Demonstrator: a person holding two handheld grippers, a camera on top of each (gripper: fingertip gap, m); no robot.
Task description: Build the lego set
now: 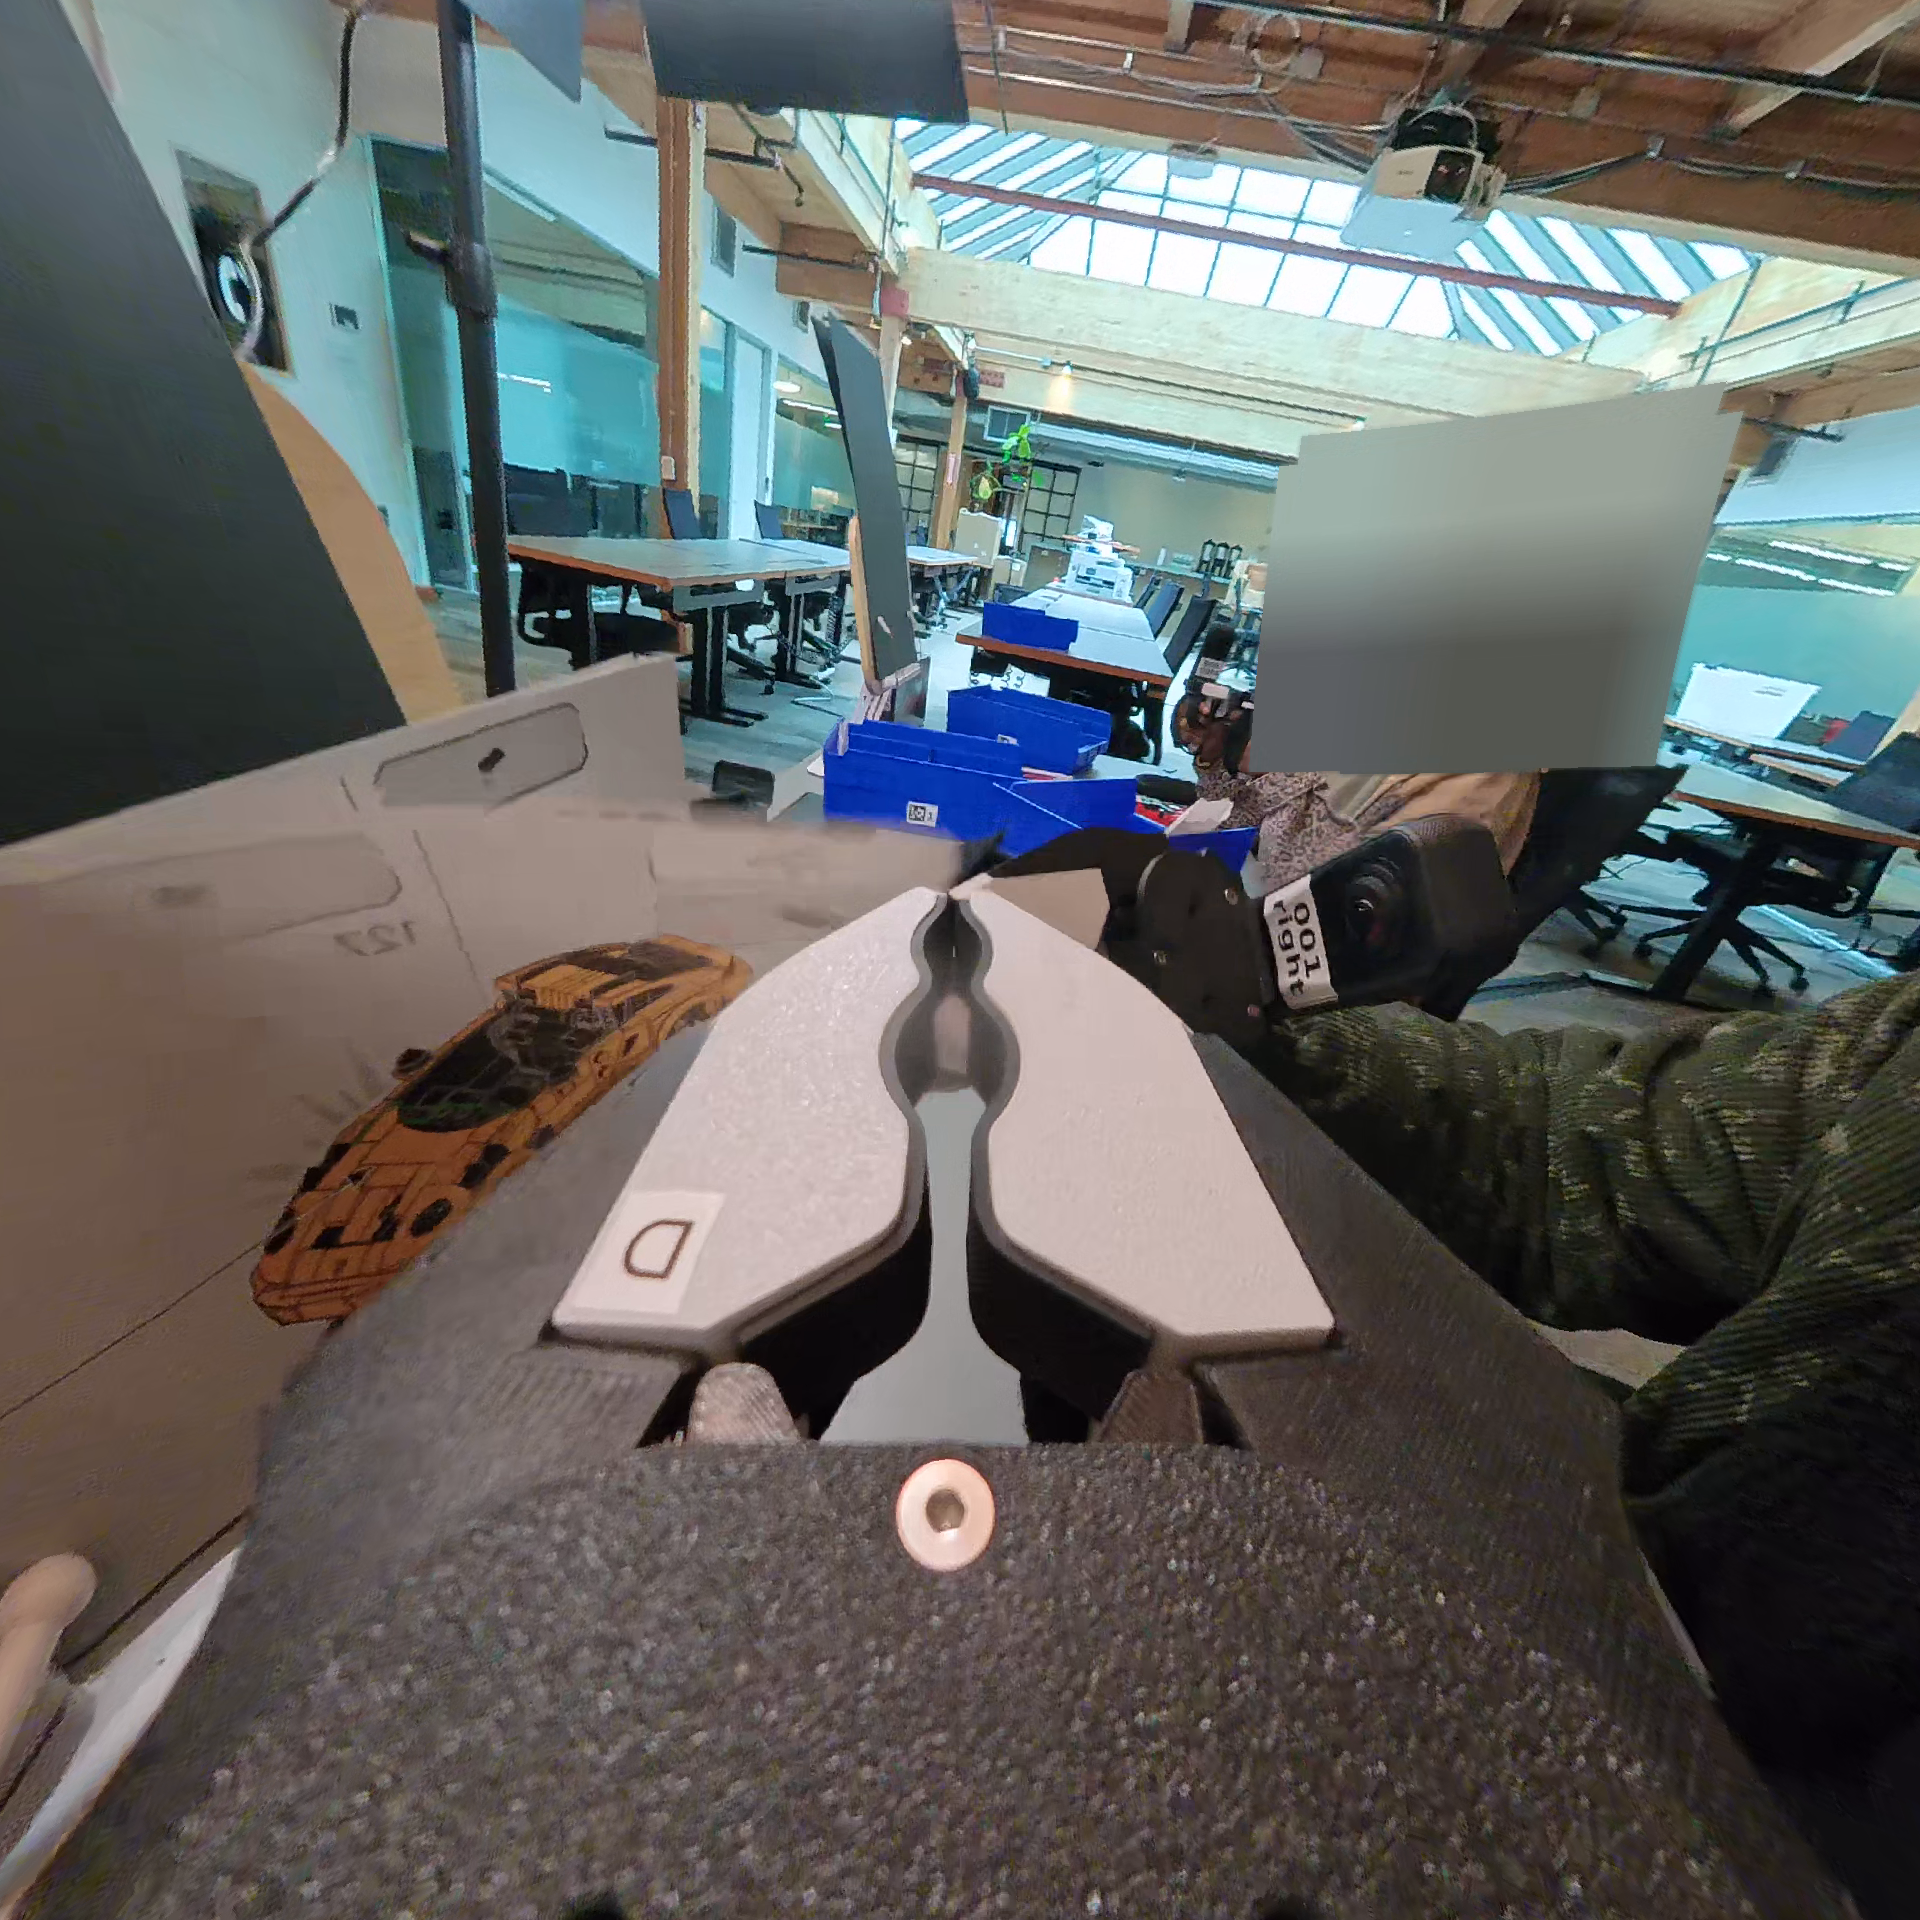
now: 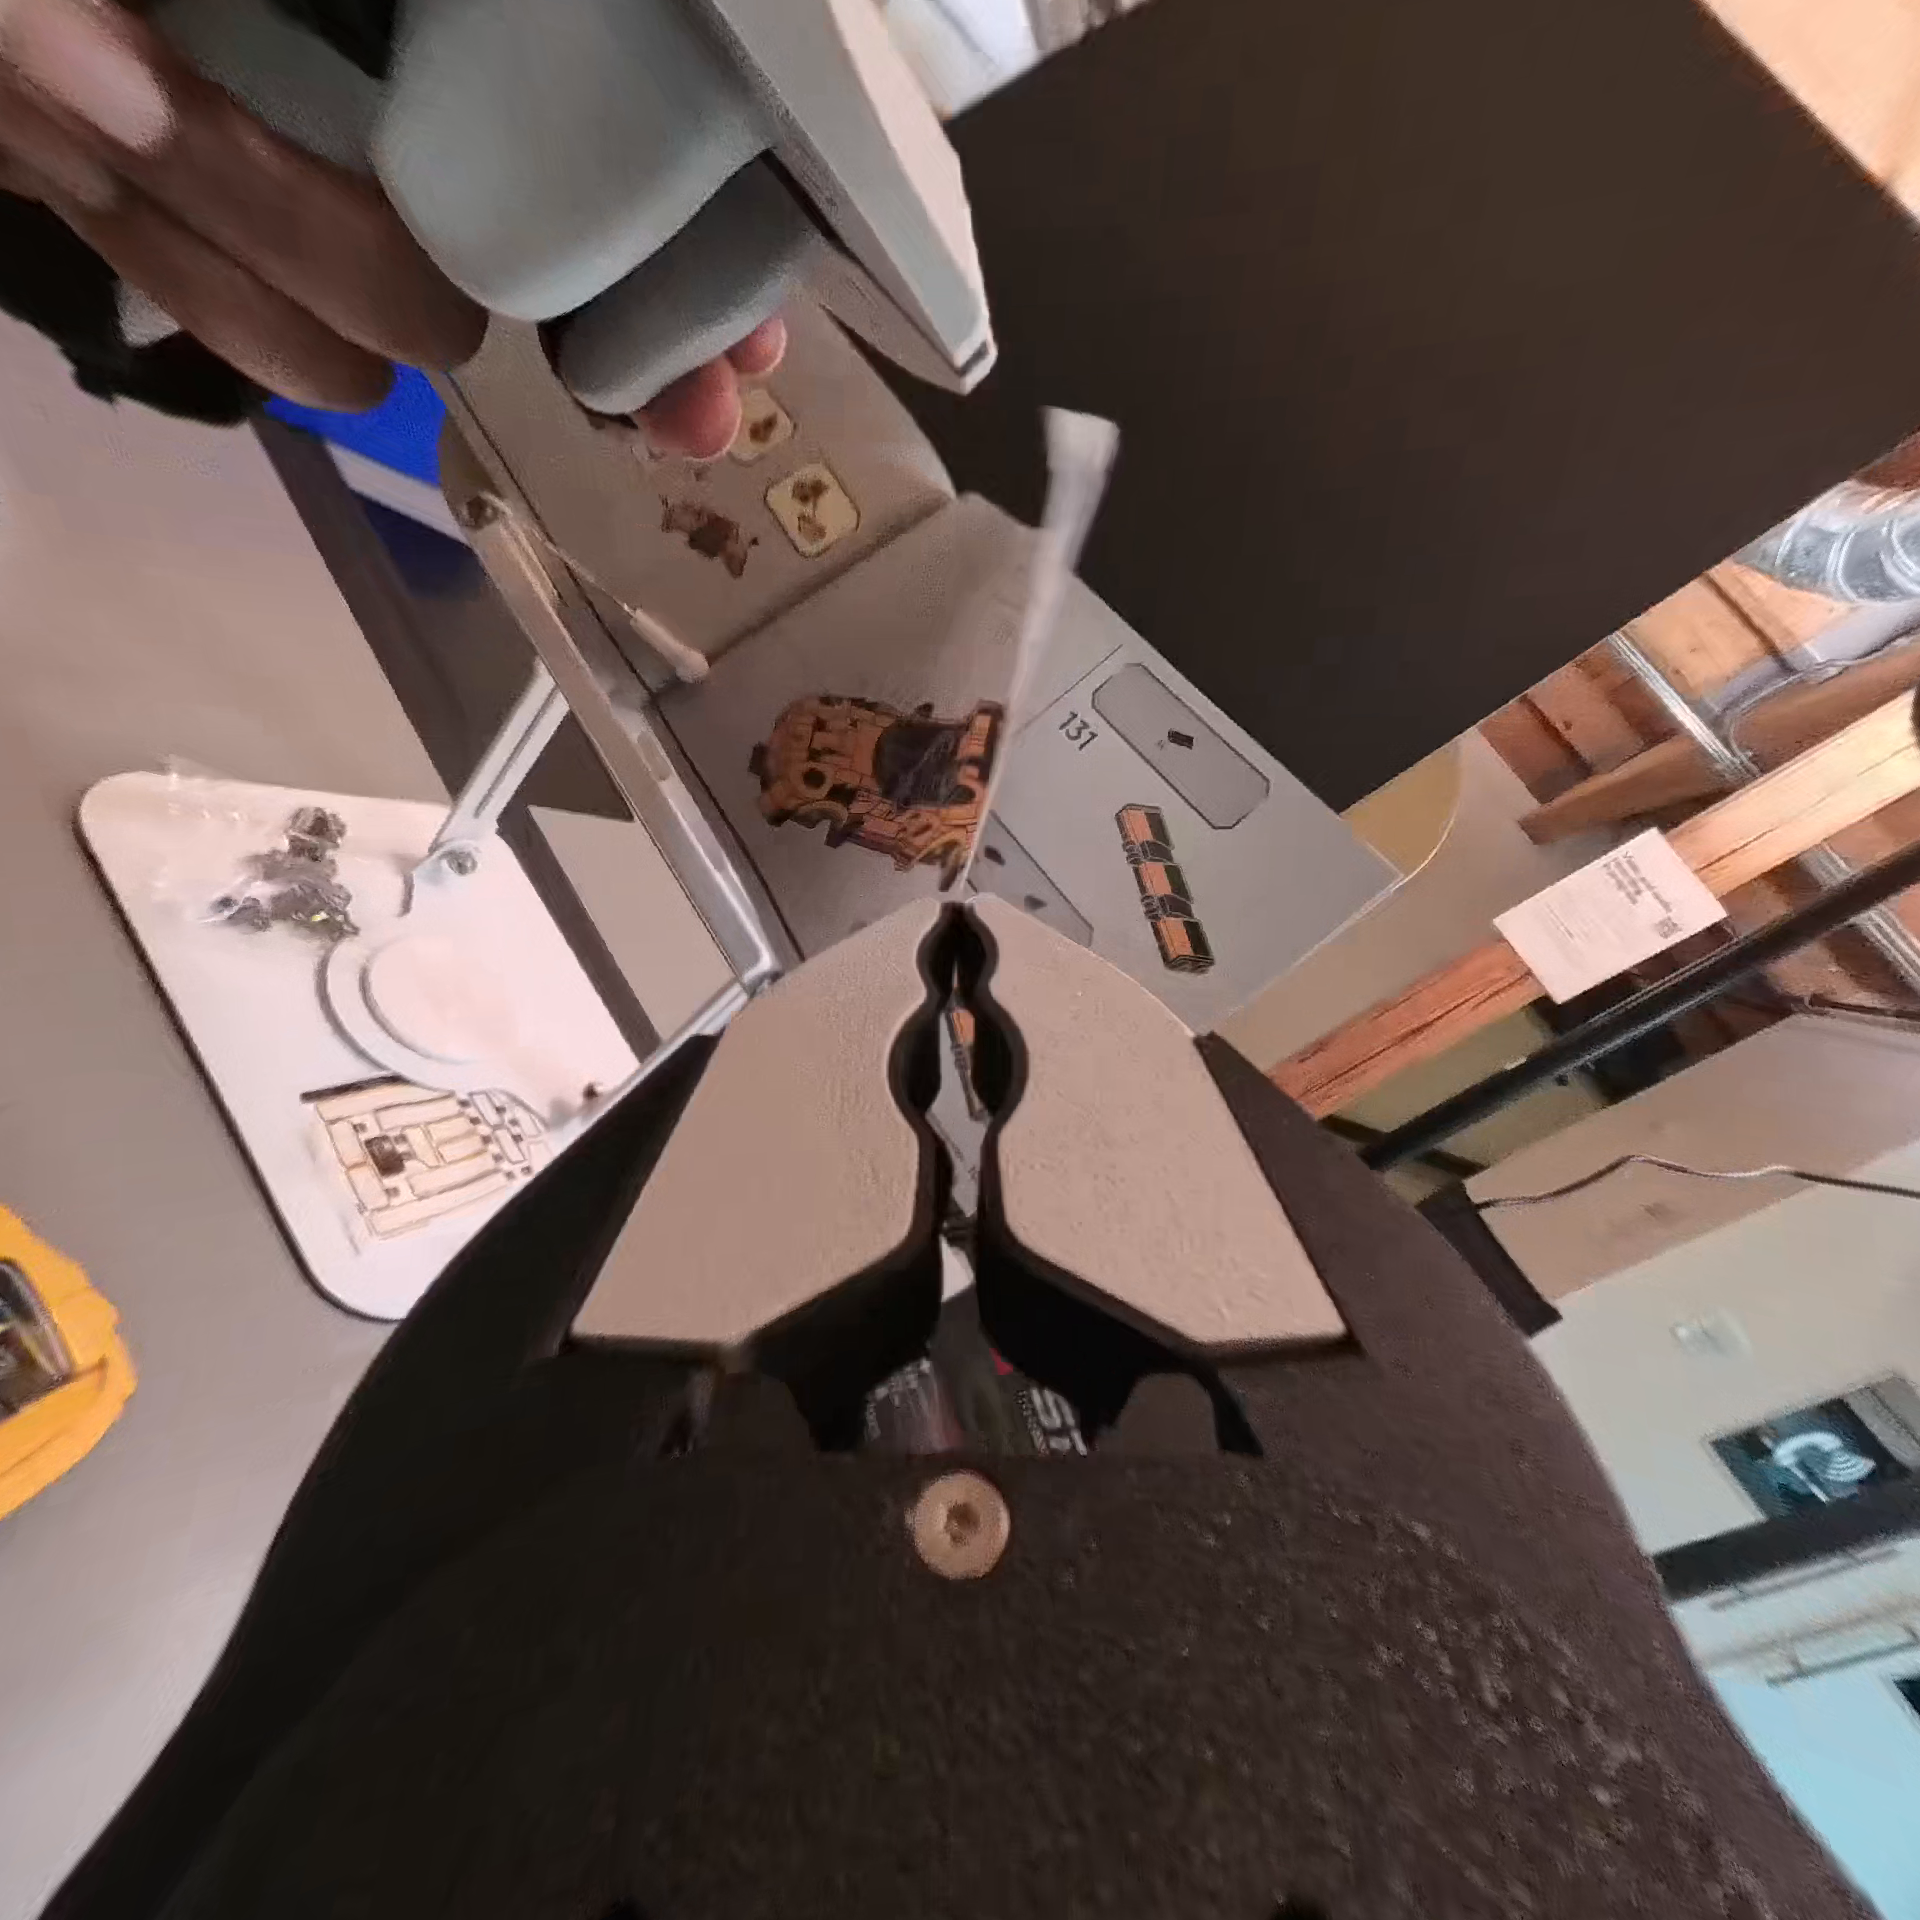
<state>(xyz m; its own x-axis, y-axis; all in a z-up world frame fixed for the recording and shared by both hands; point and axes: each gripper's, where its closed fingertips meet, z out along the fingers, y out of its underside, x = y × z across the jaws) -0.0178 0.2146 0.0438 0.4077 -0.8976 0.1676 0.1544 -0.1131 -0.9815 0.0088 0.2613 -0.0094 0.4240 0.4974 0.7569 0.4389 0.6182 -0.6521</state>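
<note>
The left gripper fills the lower half of the left wrist view, its two pale fingers pressed together at the tips with nothing visible between them. Just beyond and to the left stands the open instruction booklet, its page printed with an orange car. To the right, the right gripper reaches in tip to tip with the left one, held by an arm in a dark green sleeve. Behind them sit blue bins, at least three; what they hold cannot be made out. Rows of desks and chairs fill the room behind, under a skylight.

In the right wrist view, the right gripper dominates, its fingers closed at the tips and pinching the lower corner of a thin booklet page that rises edge-on. The booklet behind shows an orange car and a strip of orange-and-black bricks. At upper left a hand grips the grey handle of the other gripper. On the grey counter at left lies a white tray holding a clear bag of small dark lego pieces and one flat, pale lego assembly. A metal stand's foot rests on the tray. A yellow object lies at the left edge.
</note>
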